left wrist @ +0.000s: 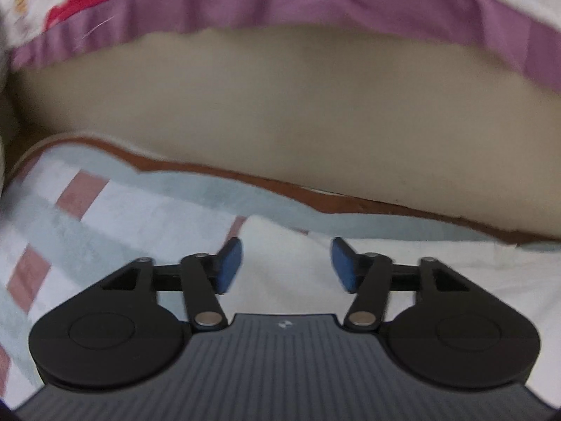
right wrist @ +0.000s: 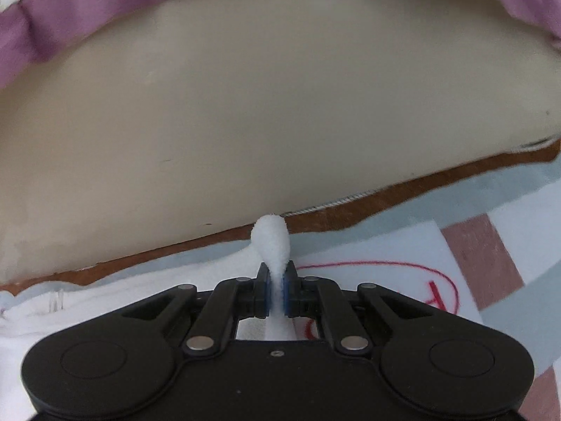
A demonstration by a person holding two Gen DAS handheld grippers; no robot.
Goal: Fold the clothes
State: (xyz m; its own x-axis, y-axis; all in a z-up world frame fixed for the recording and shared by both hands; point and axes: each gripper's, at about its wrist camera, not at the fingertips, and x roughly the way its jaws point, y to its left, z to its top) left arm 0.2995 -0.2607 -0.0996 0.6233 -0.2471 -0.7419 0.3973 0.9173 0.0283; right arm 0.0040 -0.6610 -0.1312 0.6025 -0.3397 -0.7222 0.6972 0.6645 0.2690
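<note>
Support: checked cover point(left wrist: 91, 210) in pale grey-green, white and dusty pink squares, brown-edged point(right wrist: 385, 207).
Lying on it: white fleecy garment point(left wrist: 420, 280), spread flat.
Beyond the edge: plain beige floor point(left wrist: 280, 105).
Far side: purple-bordered fabric point(right wrist: 87, 10).

Garment point(right wrist: 105, 301) on checked sheet point(left wrist: 87, 217); floor point(left wrist: 280, 122) beyond sheet edge; curtain hem point(left wrist: 280, 0) farthest back.

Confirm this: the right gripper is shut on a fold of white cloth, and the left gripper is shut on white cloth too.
Wrong about the left one. In the left wrist view the left gripper is open, its blue pads apart above the white cloth and gripping nothing. The rest holds: the right wrist view shows the right gripper shut on a pinched fold of white cloth.
</note>
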